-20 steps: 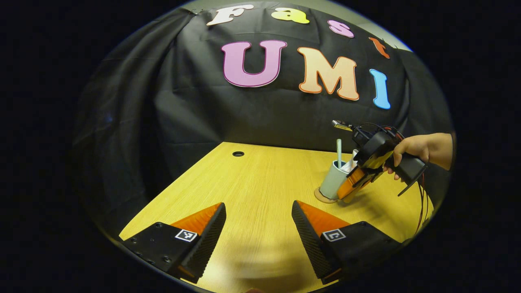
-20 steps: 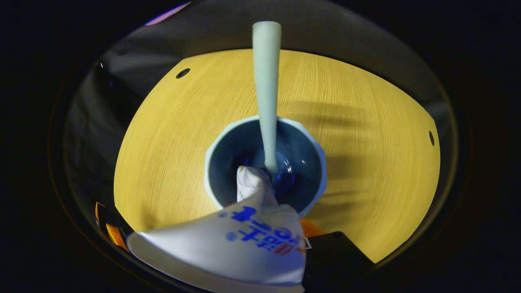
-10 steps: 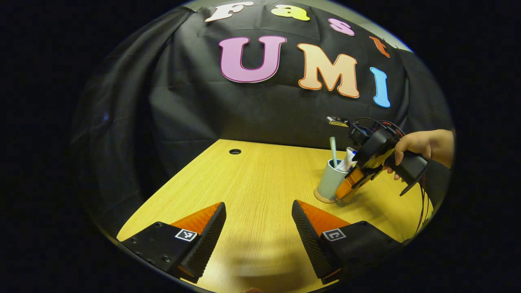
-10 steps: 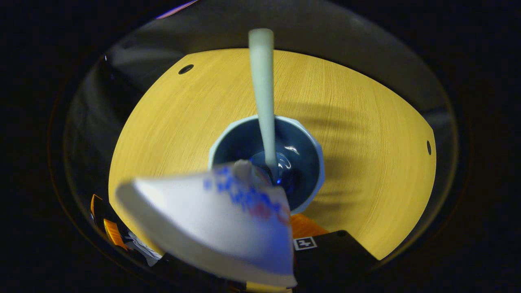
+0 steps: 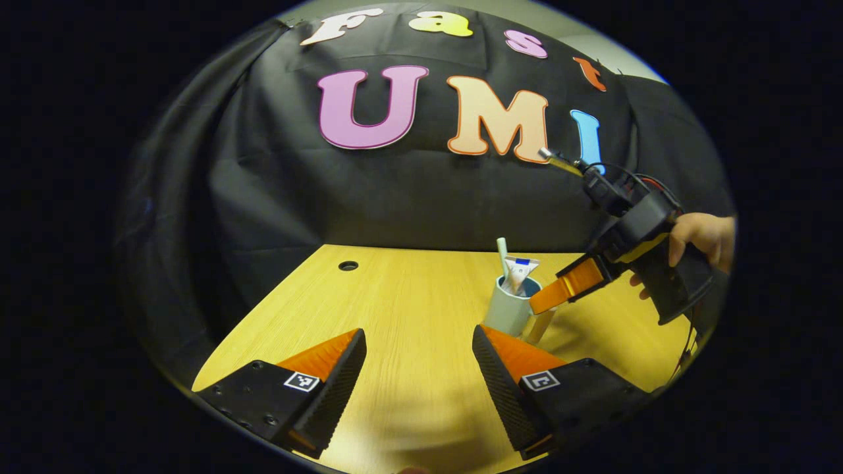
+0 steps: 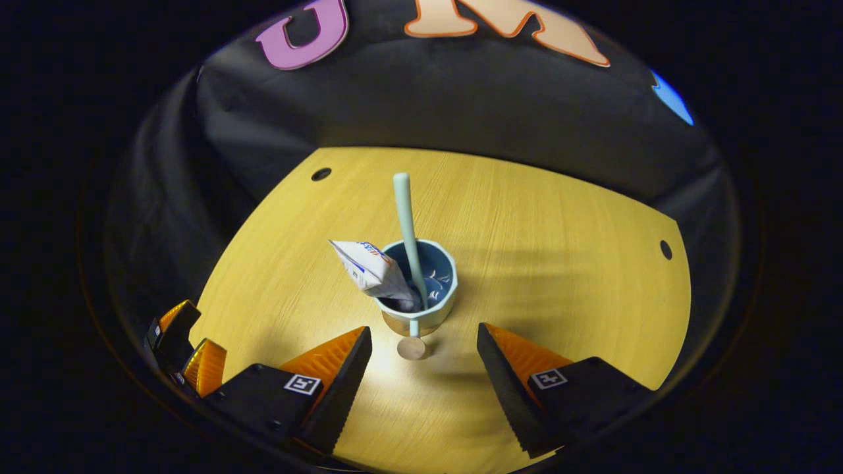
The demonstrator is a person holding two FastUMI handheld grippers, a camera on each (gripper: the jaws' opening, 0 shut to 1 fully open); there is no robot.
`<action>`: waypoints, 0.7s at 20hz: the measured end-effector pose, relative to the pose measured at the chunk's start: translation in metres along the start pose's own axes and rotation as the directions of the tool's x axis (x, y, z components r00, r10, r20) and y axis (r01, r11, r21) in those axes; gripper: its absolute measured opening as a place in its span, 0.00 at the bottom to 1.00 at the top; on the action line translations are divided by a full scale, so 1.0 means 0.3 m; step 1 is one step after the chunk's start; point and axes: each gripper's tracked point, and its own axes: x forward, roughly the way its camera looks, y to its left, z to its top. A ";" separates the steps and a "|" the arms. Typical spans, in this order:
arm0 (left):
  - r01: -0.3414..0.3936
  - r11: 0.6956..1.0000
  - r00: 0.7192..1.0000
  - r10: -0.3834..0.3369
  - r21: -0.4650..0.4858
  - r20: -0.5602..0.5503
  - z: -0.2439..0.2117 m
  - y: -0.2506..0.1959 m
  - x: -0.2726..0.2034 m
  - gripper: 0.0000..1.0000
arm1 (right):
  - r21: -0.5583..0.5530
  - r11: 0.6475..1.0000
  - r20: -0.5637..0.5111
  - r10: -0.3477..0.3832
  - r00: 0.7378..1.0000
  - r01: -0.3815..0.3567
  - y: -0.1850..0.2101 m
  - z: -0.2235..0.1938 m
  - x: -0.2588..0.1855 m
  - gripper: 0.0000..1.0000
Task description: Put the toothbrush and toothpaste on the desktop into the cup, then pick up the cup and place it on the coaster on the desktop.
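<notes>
On the yellow wooden desktop (image 6: 540,224), the pale blue faceted cup (image 6: 421,309) stands upright on the round tan coaster (image 6: 411,347); the mint-green toothbrush (image 6: 405,217) and crumpled white toothpaste tube (image 6: 372,270) are inside. Half a second ago the tube crowded the right gripper's lens; now the right gripper (image 6: 425,355) has backed off, jaws spread, empty. Left gripper (image 5: 418,362) idle, jaws apart, low over the desk. Placement looks done; retreat is what remains.
</notes>
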 end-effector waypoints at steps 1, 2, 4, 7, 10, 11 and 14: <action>0.015 1.000 1.000 -0.015 -0.015 0.010 0.027 -0.039 -0.003 0.95 | 0.003 1.000 0.049 0.007 0.999 -0.007 -0.015 0.003 -0.047 0.99; 0.027 0.999 0.999 -0.027 -0.027 0.023 0.059 -0.084 -0.008 0.95 | 0.005 1.000 0.116 0.004 0.993 -0.004 -0.047 0.004 -0.098 0.99; 0.033 0.999 0.998 -0.032 -0.028 0.050 0.105 -0.159 -0.008 0.95 | -0.008 1.000 0.238 -0.017 0.971 0.019 -0.116 0.008 -0.180 0.94; 0.026 0.999 0.995 -0.024 -0.018 0.095 0.189 -0.273 -0.035 0.95 | -0.004 0.999 0.438 -0.043 0.898 0.049 -0.197 0.019 -0.342 0.99; 0.014 1.000 0.988 -0.010 -0.025 0.156 0.261 -0.377 -0.080 0.95 | 0.028 0.997 0.571 -0.079 0.817 0.076 -0.291 0.013 -0.482 0.99; 0.015 0.999 0.984 -0.010 -0.028 0.179 0.286 -0.417 -0.094 0.94 | 0.047 0.996 0.601 -0.089 0.795 0.076 -0.319 0.011 -0.526 0.99; 0.003 1.000 0.970 -0.005 0.010 0.243 0.360 -0.509 -0.140 0.94 | 0.077 0.994 0.666 -0.107 0.739 0.074 -0.385 -0.002 -0.635 0.99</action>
